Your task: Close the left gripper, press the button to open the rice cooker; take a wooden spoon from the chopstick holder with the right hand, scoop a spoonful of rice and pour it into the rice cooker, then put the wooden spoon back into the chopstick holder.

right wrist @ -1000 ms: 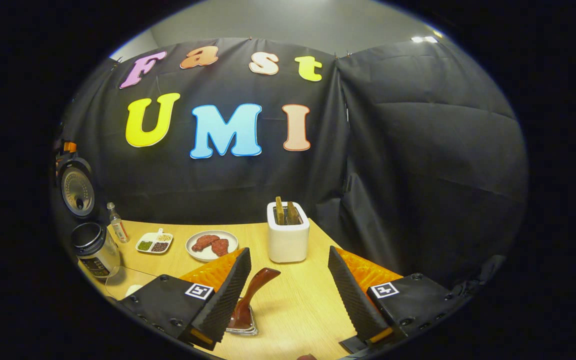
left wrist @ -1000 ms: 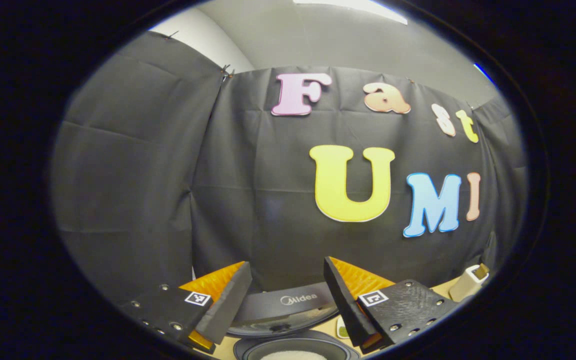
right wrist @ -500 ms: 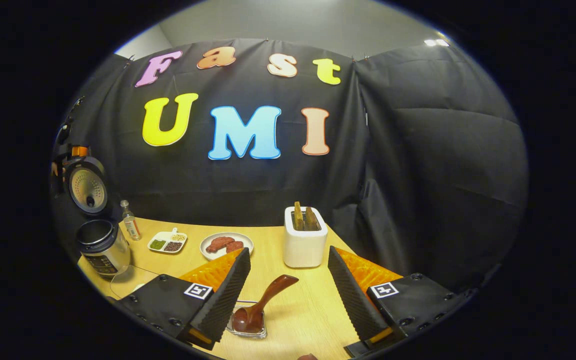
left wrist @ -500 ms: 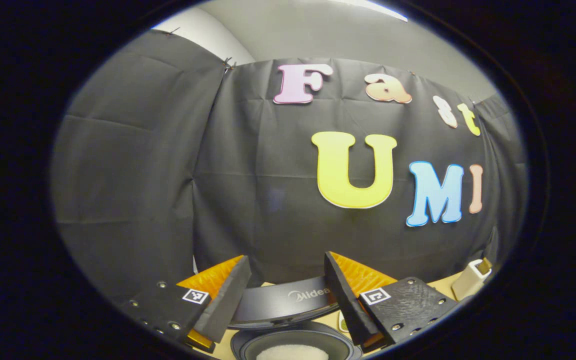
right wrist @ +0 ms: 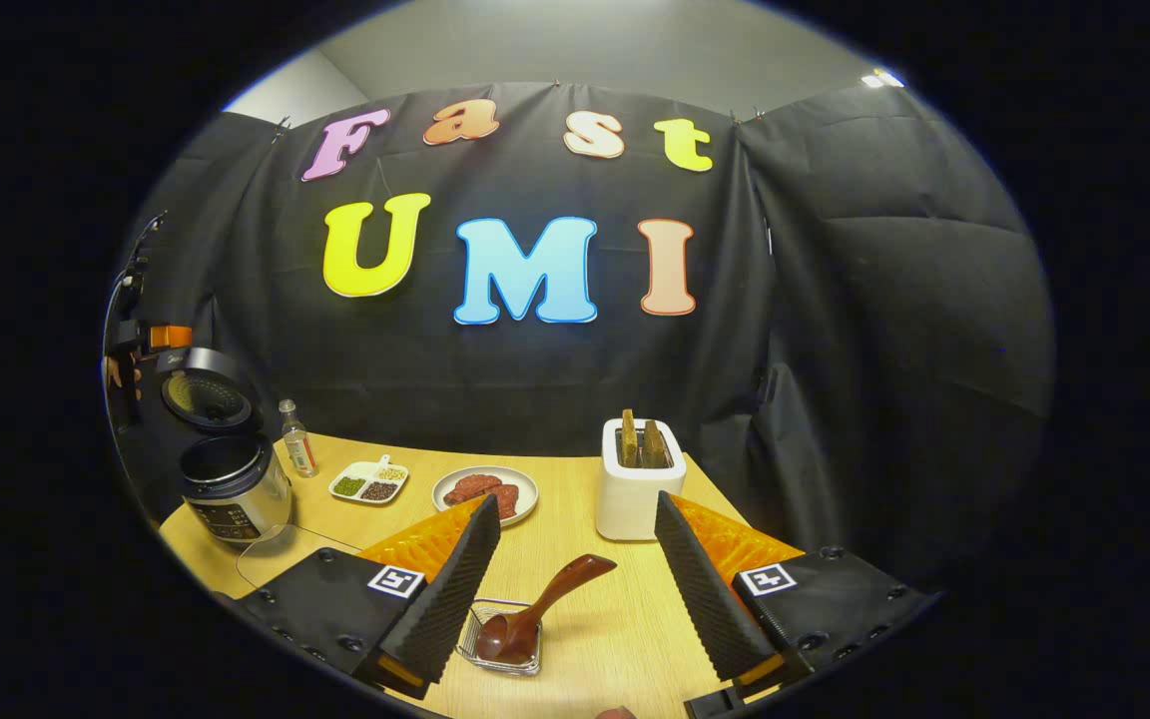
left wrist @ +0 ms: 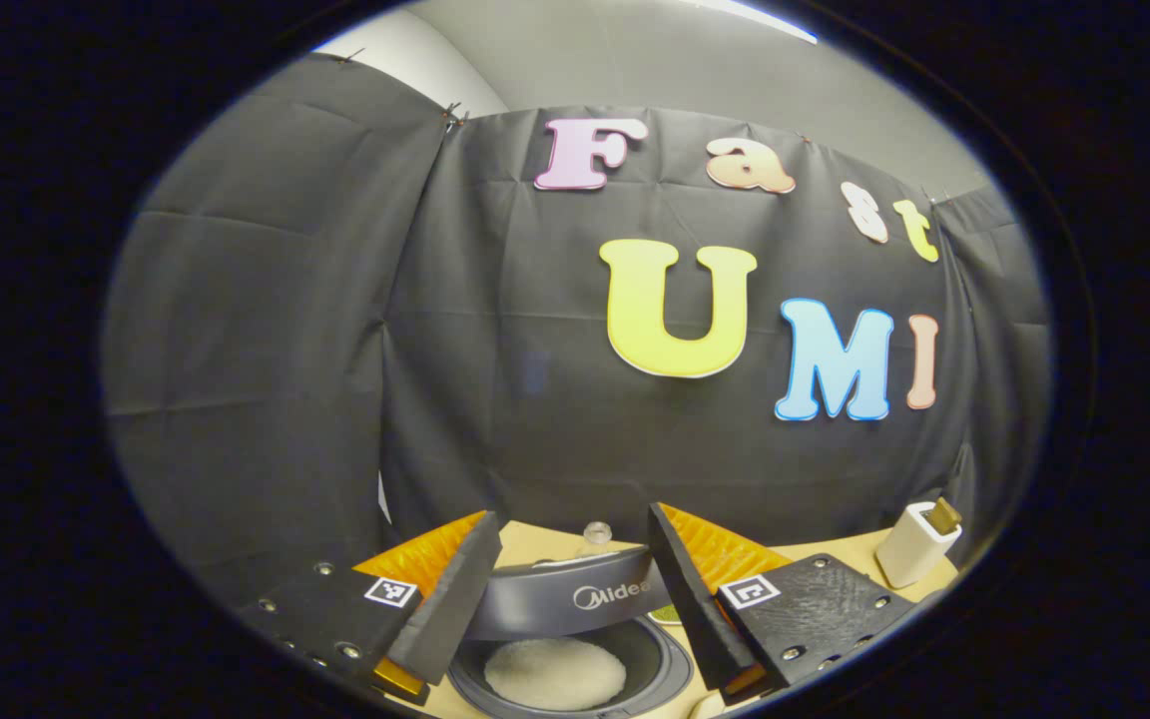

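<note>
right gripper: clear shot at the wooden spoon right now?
Probably yes. The right gripper is open and the wooden spoon lies just ahead in its clear holder, handle angled up between the fingers, with nothing across the path.

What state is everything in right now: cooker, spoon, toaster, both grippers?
rice cooker: lid up, white rice in the pot.
wooden spoon: bowl down in the clear holder, handle leaning out, not gripped.
toaster: two slices standing in its slots.
left gripper: open, above the cooker.
right gripper: open, either side of the spoon.
</note>
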The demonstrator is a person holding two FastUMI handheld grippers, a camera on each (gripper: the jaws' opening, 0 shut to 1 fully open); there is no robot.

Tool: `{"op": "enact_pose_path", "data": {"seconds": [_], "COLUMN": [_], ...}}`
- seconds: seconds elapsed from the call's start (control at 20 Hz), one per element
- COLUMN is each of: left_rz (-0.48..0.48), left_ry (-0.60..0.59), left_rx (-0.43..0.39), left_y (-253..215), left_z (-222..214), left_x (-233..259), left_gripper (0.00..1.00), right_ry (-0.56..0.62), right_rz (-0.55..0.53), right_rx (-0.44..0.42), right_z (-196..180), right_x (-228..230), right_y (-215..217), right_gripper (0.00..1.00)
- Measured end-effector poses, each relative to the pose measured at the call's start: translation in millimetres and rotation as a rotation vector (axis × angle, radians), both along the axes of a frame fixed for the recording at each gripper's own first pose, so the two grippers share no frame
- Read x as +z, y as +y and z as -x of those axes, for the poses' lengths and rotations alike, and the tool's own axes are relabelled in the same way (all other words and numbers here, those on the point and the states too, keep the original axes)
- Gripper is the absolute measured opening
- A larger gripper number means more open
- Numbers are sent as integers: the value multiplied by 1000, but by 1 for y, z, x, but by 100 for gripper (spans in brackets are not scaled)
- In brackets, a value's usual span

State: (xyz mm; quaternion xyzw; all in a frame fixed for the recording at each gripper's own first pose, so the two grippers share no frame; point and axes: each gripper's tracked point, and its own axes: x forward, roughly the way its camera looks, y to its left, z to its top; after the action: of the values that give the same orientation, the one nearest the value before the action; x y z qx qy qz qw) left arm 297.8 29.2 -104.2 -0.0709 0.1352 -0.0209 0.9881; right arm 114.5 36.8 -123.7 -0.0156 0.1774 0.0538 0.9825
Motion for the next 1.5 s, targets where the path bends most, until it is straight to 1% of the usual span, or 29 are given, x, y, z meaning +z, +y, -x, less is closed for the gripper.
{"op": "enact_pose_path", "data": {"seconds": [0.05,0.1,0.15,0.2,0.25,0.3,0.35,0.4,0.45,0.55,0.6,0.65,0.7,0.75,0.8,0.85,0.9,0.95,1.0,1.05,1.1,1.15,1.2,1.3,1.35,1.4,1.45,1.5], "left_rz": [-4,-7,-12,-15,-15,-12,-10,-10,-11,-16,-18,-18,-16,-13,-12,-12,-15,-19,-23,-26,-28,-31,-34,-41,-46,-50,-52,-55], "left_ry": [6,13,21,29,39,47,56,62,69,86,95,105,118,129,139,147,153,158,156,155,153,153,153,152,159,168,175,183], "left_rx": [-2,-2,-3,-3,-2,0,1,1,2,3,2,2,2,2,2,2,3,4,6,9,13,17,20,27,29,30,32,36], "left_y": [-3,-6,-8,-11,-14,-16,-18,-19,-21,-26,-27,-30,-31,-33,-34,-35,-37,-37,-38,-39,-39,-39,-39,-41,-42,-42,-42,-43], "left_z": [8,16,23,28,33,38,43,49,54,61,64,67,72,76,80,84,87,89,91,92,93,94,96,100,101,102,103,105], "left_x": [-6,-11,-16,-22,-27,-32,-36,-42,-46,-58,-63,-69,-77,-83,-90,-97,-102,-106,-109,-112,-114,-116,-118,-125,-128,-132,-136,-138], "left_gripper": [90,94,98,94,90,94,98,94,90,90,98,90,90,94,91,90,95,95,91,95,95,95,99,93,91,91,91,91], "right_ry": [-1,-2,-4,-6,-7,-6,-3,2,5,9,11,14,19,21,22,24,24,24,25,25,27,30,33,38,40,41,42,43], "right_rz": [-4,-7,-8,-8,-9,-11,-14,-16,-15,-8,-3,0,-1,-3,-5,-5,-3,1,5,8,12,15,19,21,20,19,18,18], "right_rx": [4,8,10,11,12,14,17,21,24,35,39,41,45,45,45,46,47,49,49,49,48,48,46,44,42,40,39,37], "right_z": [1,2,2,2,3,4,5,6,7,10,11,12,14,15,15,16,17,18,18,20,20,22,23,25,25,25,25,26], "right_x": [1,3,3,4,4,4,2,1,0,-2,-3,-5,-6,-6,-6,-7,-7,-8,-8,-8,-9,-10,-11,-13,-14,-14,-17,-17], "right_y": [-3,-6,-9,-12,-14,-16,-17,-17,-18,-19,-20,-21,-22,-22,-23,-24,-25,-26,-28,-29,-31,-32,-34,-37,-38,-39,-36,-37], "right_gripper": [99,94,94,99,99,99,94,99,99,99,99,94,94,99,94,94,94,94,99,99,94,99,99,99,94,99,94,99]}}
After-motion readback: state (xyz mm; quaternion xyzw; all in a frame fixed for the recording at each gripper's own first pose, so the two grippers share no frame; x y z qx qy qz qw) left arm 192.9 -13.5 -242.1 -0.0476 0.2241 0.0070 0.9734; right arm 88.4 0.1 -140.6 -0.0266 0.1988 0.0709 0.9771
